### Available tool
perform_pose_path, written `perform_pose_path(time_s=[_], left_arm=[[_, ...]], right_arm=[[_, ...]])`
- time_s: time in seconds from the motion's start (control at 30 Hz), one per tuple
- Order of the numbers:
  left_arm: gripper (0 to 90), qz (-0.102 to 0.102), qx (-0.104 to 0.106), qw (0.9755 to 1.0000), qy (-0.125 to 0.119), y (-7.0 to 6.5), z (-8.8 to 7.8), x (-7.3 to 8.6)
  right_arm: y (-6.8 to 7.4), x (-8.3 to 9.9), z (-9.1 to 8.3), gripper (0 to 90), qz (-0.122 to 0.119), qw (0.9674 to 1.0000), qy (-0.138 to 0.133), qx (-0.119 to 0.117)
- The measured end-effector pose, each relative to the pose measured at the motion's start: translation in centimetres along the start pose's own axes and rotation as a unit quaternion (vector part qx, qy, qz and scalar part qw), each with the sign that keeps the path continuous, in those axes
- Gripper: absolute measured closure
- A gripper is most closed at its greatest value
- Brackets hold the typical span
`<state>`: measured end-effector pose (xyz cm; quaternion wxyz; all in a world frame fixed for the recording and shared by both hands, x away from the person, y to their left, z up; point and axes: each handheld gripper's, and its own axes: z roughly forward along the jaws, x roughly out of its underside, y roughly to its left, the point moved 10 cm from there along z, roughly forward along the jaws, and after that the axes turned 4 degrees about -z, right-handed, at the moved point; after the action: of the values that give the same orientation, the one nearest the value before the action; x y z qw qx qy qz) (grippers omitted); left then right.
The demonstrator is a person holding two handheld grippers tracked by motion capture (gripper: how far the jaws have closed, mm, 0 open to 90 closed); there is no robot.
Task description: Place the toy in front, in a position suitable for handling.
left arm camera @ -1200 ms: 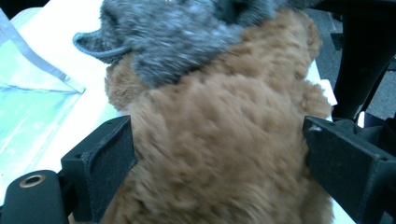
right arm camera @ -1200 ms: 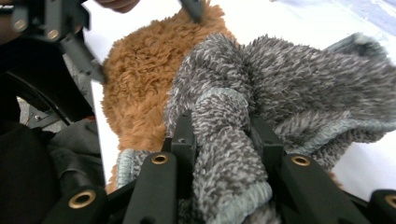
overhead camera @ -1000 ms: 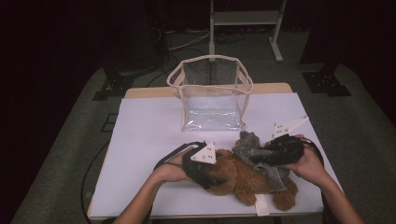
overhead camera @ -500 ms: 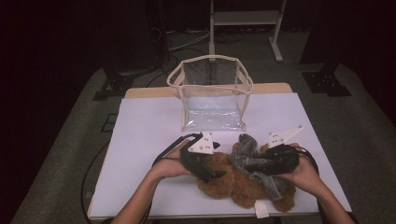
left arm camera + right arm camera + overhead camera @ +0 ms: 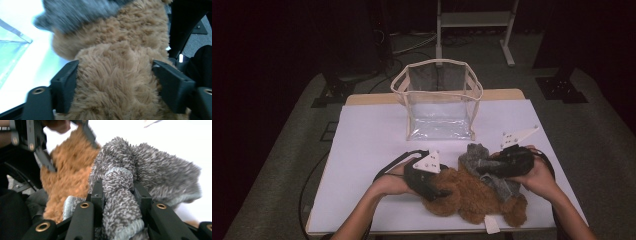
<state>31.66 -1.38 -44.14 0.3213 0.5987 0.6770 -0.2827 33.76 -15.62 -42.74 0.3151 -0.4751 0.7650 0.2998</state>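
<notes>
Jaws of left gripper (image 5: 115, 82) have just been closing, now clamped w/ brown plush toy (image 5: 472, 197) between them. Right gripper (image 5: 118, 195) pinches grey knit cloth (image 5: 150, 167) tight. Both lie at table (image 5: 367, 150) front, clear bag (image 5: 439, 100) behind.

Each gripper (image 5: 439, 192) has black jaws with brass-coloured rivets, a grey three-cornered top plate (image 5: 428, 162) and a trailing black cable (image 5: 389, 165).
</notes>
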Motion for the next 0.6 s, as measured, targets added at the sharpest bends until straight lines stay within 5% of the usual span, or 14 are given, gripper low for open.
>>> perform_pose_path(time_s=[0.1, 0.33, 0.53, 0.6], left_arm=[[9.1, -0.012, -0.003, 0.9999, -0.004, 0.3, -0.4, 0.2], [4.2, -0.043, 0.017, 0.9987, -0.020, 0.2, -0.8, 1.1], [1.6, -0.076, 0.081, 0.9938, -0.013, -0.7, 0.5, 1.9], [1.3, -0.074, 0.083, 0.9937, -0.012, -1.0, 0.8, 1.9]], right_arm=[[0.6, 0.5, 0.3, 67.4, 0.000, 1.0000, -0.007, -0.001], [2.2, 1.4, -0.1, 68.0, -0.015, 0.9997, -0.017, -0.001], [3.0, 1.6, -0.1, 68.1, -0.017, 0.9994, -0.018, -0.022], [3.1, 1.7, -0.2, 68.1, -0.017, 0.9994, -0.019, -0.024]])
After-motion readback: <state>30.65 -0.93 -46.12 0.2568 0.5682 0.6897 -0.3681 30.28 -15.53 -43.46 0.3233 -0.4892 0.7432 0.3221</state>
